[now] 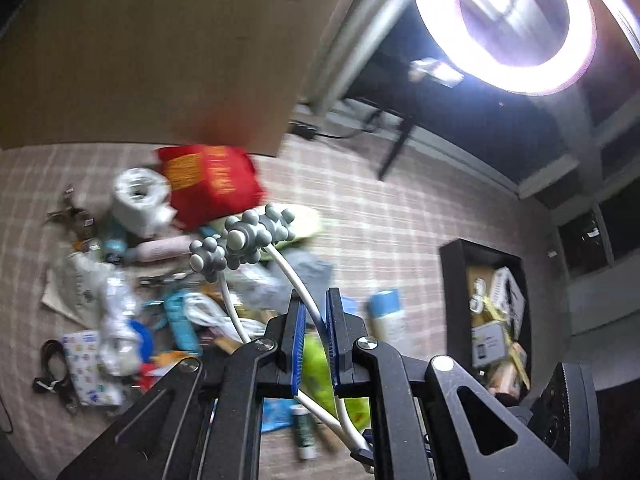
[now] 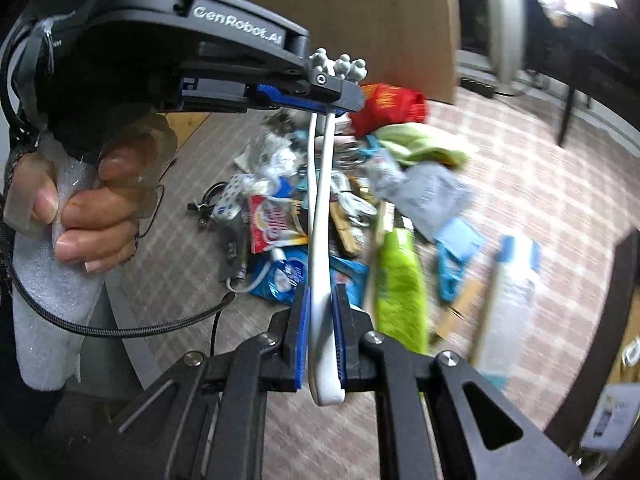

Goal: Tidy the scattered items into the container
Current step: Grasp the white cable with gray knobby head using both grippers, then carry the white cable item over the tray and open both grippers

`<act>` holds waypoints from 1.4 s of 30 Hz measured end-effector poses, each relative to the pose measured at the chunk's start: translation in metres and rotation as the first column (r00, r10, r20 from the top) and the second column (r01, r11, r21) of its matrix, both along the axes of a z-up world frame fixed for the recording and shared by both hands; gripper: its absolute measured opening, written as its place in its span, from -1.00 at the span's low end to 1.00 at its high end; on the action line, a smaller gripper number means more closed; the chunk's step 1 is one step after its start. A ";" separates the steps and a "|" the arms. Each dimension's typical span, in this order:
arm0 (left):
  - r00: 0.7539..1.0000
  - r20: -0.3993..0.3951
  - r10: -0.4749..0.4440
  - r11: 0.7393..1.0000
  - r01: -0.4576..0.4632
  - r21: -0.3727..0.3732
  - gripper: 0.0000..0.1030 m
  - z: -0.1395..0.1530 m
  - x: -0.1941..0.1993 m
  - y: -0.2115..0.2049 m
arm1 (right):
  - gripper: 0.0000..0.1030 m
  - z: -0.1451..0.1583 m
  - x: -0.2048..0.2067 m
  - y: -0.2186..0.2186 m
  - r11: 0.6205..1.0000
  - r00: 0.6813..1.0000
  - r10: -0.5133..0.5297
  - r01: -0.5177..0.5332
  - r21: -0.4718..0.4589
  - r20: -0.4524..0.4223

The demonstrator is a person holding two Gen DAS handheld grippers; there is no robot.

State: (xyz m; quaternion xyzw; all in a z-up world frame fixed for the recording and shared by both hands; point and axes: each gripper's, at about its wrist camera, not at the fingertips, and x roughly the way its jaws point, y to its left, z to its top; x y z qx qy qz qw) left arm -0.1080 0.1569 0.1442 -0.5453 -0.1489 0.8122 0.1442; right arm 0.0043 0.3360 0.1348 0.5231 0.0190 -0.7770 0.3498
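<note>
A white two-pronged massager (image 1: 256, 236) with grey knobbed heads is held by both grippers above the floor. My left gripper (image 1: 316, 312) is shut on one white prong partway along. In the right wrist view my right gripper (image 2: 321, 304) is shut on the massager's white handle end (image 2: 320, 280), and the left gripper (image 2: 320, 96) clamps the prongs further up. The black container (image 1: 452, 280), holding several boxes, stands on the floor to the right. A pile of scattered items (image 1: 132, 280) lies below.
In the pile are a red bag (image 1: 212, 184), a toilet paper roll (image 1: 136, 200), a green packet (image 2: 400, 280), a white bottle with a blue cap (image 2: 508, 280) and cables (image 1: 52, 364). A wooden panel (image 1: 160, 48) stands behind; a ring light (image 1: 504, 24) glares above.
</note>
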 end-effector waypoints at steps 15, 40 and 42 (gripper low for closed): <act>0.912 -0.022 -0.410 0.911 0.410 0.051 -0.82 0.017 0.007 0.249 | -0.78 0.022 0.035 0.199 0.903 0.903 -0.429 0.429 -0.013 -0.017; 0.933 -0.076 -0.351 0.928 0.336 -0.159 -0.15 0.021 0.017 0.202 | -0.54 0.005 0.046 0.248 0.822 0.821 -0.570 0.570 -0.008 -0.018; 0.946 -0.080 -0.313 0.938 0.295 -0.183 -0.15 0.019 0.019 0.176 | -0.54 0.004 0.040 0.237 0.839 0.839 -0.544 0.544 -0.007 -0.016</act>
